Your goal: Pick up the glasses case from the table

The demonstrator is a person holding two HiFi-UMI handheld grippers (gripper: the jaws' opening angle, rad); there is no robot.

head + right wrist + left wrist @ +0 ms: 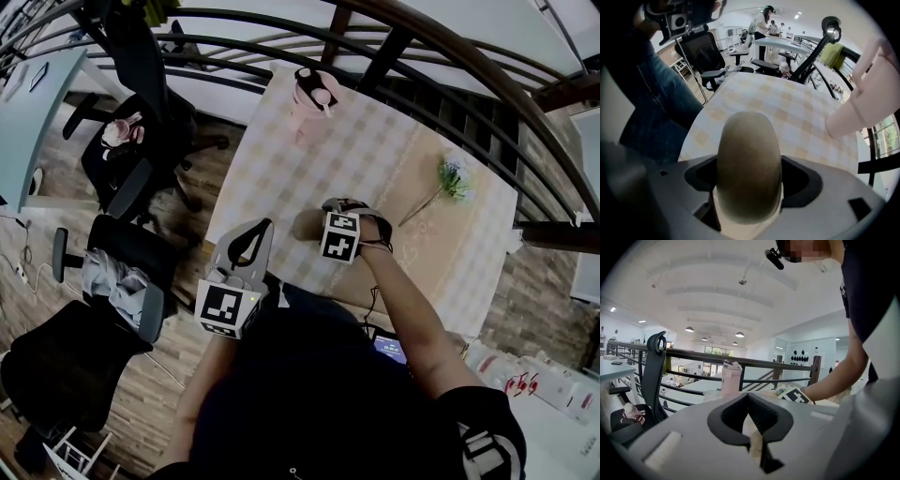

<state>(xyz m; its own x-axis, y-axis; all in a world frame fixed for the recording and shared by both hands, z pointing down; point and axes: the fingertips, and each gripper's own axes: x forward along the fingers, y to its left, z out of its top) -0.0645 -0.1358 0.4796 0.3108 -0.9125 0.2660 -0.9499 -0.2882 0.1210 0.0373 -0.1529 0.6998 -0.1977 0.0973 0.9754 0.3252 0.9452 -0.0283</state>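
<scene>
The glasses case (749,173) is an olive-brown oval shell, and my right gripper (749,206) is shut on it, one jaw on each side. In the head view the glasses case (307,225) sticks out leftward from the right gripper (325,212) over the near part of the checked table (375,150). Whether it rests on the cloth or hangs just above it, I cannot tell. My left gripper (262,228) hovers at the table's near left edge, apart from the case. In its own view the left gripper (757,439) has its jaws together with nothing between them.
A pink bottle (314,98) stands at the table's far edge, close to the railing (234,47). A small flower sprig (455,178) lies at the right. Black office chairs (131,159) stand left of the table. The person's body fills the near side.
</scene>
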